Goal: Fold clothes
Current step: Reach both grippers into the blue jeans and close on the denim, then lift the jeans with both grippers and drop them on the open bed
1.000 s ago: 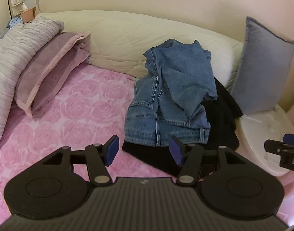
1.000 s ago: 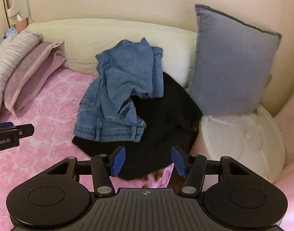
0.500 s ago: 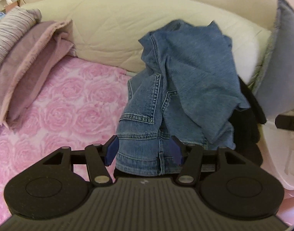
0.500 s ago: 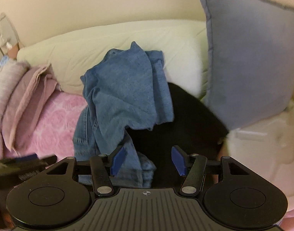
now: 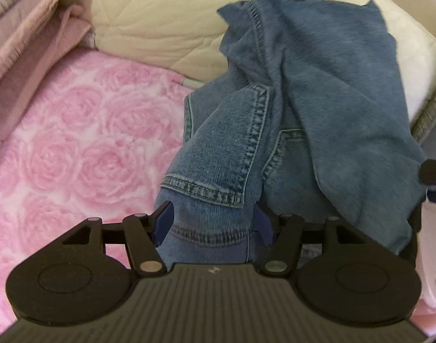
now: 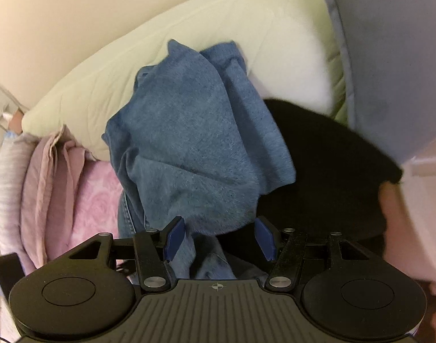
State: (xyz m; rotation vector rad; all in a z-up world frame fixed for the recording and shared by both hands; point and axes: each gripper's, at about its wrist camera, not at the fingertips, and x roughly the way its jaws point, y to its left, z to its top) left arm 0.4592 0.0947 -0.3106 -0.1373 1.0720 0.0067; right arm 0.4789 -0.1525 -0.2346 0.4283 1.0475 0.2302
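A crumpled pair of blue jeans [image 5: 317,108] lies in a heap on the pink rose blanket [image 5: 75,148], partly over a black garment [image 6: 326,171]. My left gripper [image 5: 213,223] hovers low over the waistband end. Its jaws are opening, with denim between the blue pads [image 5: 164,221] but not pinched. My right gripper [image 6: 219,237] stands open over the jeans' [image 6: 195,148] right-hand edge, where a fold of denim hangs between its pads beside the black cloth. A bit of the right gripper [image 5: 433,177] shows at the edge of the left wrist view.
A cream quilted bolster [image 5: 166,25] runs along the back. Mauve pillows [image 5: 32,45] lie at the left and a grey-blue cushion [image 6: 395,57] stands at the right. A white object [image 6: 417,214] sits beyond the black garment.
Both grippers have come down and forward onto the jeans pile, so denim now fills the space between each pair of jaws. The right wrist view has rolled.
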